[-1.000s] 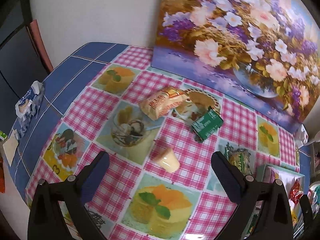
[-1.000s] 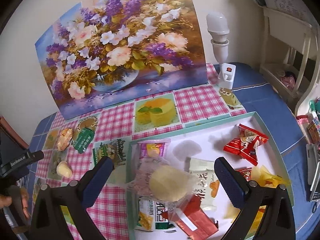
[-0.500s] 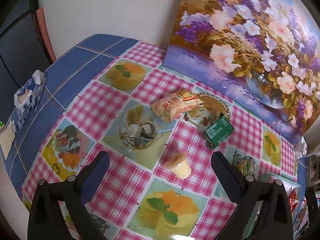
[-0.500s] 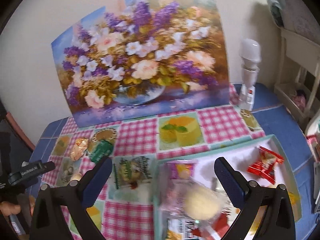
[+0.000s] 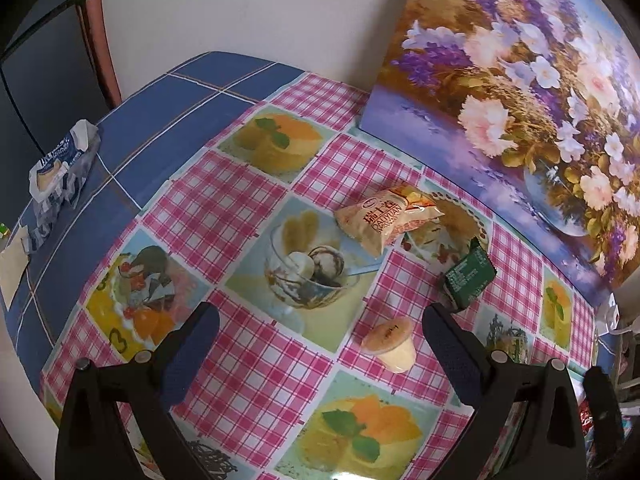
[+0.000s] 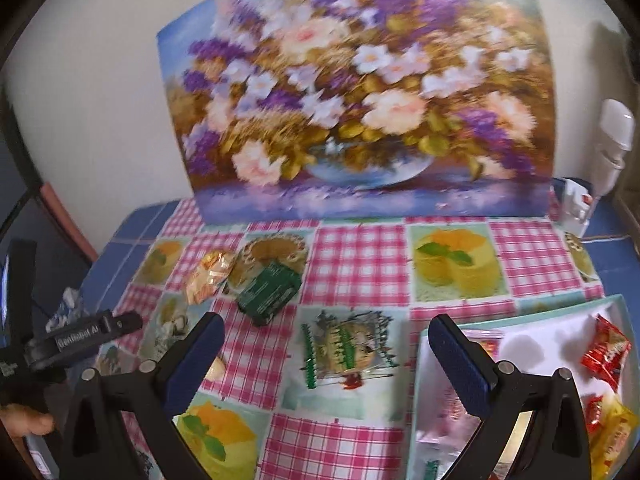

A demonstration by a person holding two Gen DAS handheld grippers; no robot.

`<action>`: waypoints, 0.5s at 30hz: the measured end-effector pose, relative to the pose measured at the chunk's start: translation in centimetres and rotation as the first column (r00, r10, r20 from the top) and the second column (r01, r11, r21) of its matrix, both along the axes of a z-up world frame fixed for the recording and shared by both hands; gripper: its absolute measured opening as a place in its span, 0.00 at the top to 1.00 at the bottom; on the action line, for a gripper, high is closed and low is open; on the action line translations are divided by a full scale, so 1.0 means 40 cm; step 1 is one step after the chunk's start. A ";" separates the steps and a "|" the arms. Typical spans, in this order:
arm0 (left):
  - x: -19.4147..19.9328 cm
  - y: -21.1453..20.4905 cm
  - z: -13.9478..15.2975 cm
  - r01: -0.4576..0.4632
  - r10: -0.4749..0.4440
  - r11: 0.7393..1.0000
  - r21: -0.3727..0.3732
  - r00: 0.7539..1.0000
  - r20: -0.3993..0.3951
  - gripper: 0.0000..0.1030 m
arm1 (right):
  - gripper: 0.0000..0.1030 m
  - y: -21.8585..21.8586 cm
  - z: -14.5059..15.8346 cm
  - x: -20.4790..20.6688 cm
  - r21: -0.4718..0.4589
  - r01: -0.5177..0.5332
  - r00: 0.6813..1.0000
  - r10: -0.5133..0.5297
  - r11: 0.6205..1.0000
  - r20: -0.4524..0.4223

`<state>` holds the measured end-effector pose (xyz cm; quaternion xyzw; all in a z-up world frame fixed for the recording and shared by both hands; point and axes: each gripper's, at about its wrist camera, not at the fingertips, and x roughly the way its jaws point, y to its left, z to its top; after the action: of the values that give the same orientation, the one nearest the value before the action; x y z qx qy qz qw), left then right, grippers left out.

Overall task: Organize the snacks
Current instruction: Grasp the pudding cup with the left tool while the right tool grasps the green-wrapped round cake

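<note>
Snacks left outside are three: my right gripper (image 6: 324, 354) has swung off the tray (image 6: 532, 322) toward them, both jaws wide, empty.

The left wrist view looks down from close above the table's (image 5: 248, 208) left part, facing toward the painting (image 5: 520, 80). The right wrist view sits farther back and more to the right, facing the painting head-on, with the tray (image 6: 540, 344) at its lower right. Both share the green packet (image 5: 468, 276), orange packet (image 5: 384, 220) and painting.
</note>
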<state>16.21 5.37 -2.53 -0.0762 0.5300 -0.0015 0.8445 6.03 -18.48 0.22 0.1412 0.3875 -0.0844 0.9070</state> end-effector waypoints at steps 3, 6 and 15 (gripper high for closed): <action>0.010 -0.001 -0.015 0.003 -0.003 1.000 -0.013 1.000 -0.019 0.02 | 0.00 0.020 -0.023 0.021 -0.026 -0.032 0.999 0.031 0.999 -0.034; 0.017 -0.009 -0.032 0.016 -0.017 0.999 -0.035 0.999 -0.040 0.02 | 0.00 0.029 -0.048 0.040 -0.035 -0.044 0.997 0.042 0.998 -0.067; 0.032 -0.099 -0.098 0.134 -0.135 0.991 -0.011 0.985 -0.107 0.02 | 0.00 0.027 -0.132 0.083 -0.045 -0.054 0.989 0.047 0.998 -0.141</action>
<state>17.49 1.39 -6.45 -0.0419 0.5789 -0.0556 0.8125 9.36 -17.39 -5.06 0.1028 0.4516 -0.0805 0.8826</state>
